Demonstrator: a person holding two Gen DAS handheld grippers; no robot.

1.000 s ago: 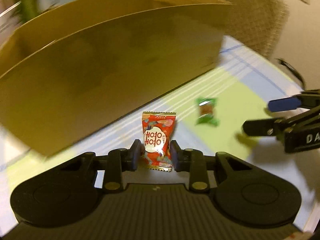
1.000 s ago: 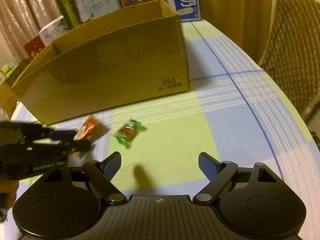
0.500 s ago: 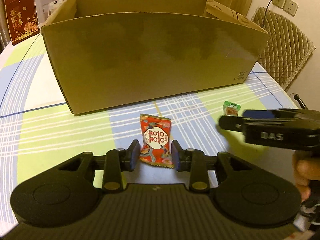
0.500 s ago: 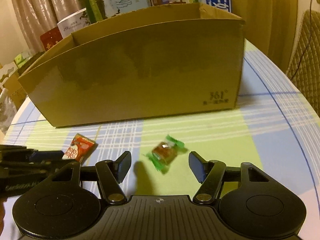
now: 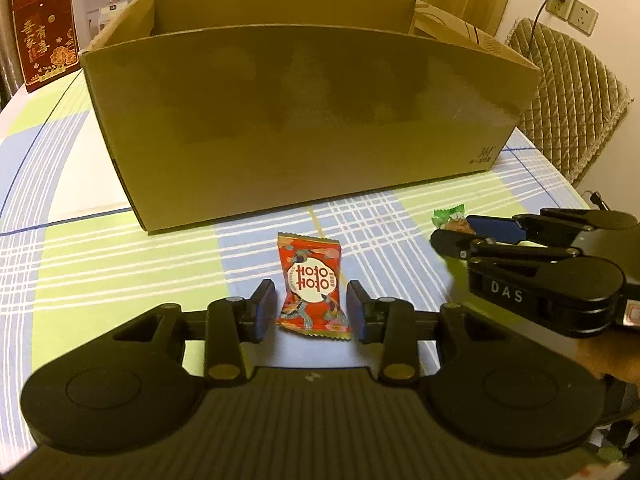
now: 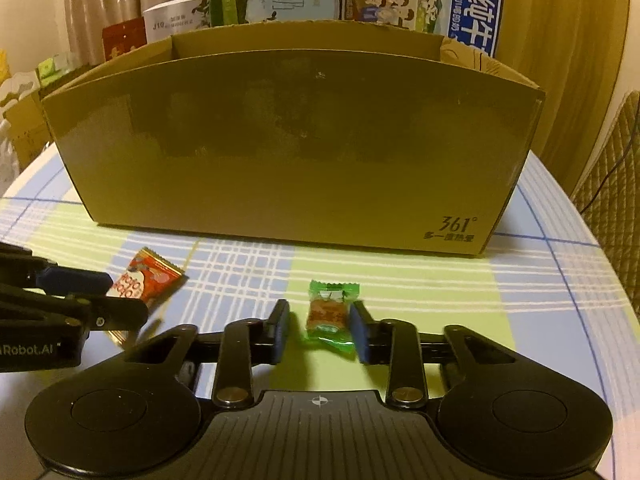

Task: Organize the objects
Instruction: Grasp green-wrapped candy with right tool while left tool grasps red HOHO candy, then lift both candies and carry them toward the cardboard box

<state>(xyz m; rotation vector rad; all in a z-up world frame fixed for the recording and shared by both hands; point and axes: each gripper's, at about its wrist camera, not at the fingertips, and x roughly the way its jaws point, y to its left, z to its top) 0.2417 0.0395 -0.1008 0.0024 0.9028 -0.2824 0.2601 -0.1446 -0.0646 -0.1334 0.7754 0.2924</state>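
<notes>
Jaws of the left gripper (image 5: 312,307) are set open around the red candy packet (image 5: 311,285) marked "HOHO", while those of the right gripper (image 6: 321,326) bracket the green-wrapped candy (image 6: 330,313), one pad touching, neither seen clamped. Both sweets lie on the checked tabletop (image 6: 420,280), evidently lined up for lifting into the cardboard box (image 6: 296,148) printed "361°" just beyond; cartons with Chinese writing are stood behind it.

1. The cardboard box (image 5: 312,120) sits on the table (image 5: 80,264) at 12 o'clock from both grippers, its long wall facing them.
2. Cartons (image 6: 420,4) stand behind the box, at 12 o'clock beyond its far wall.
3. Before the box lie 2 sweets: the larger packet (image 5: 312,286) between the left gripper (image 5: 312,310) fingers, the smaller sweet (image 6: 330,316) between the right gripper (image 6: 320,330) fingers.
4. The smaller sweet lies at 3 o'clock from the packet.
5. A chair (image 5: 568,96) stands at 2 o'clock, off the table.
</notes>
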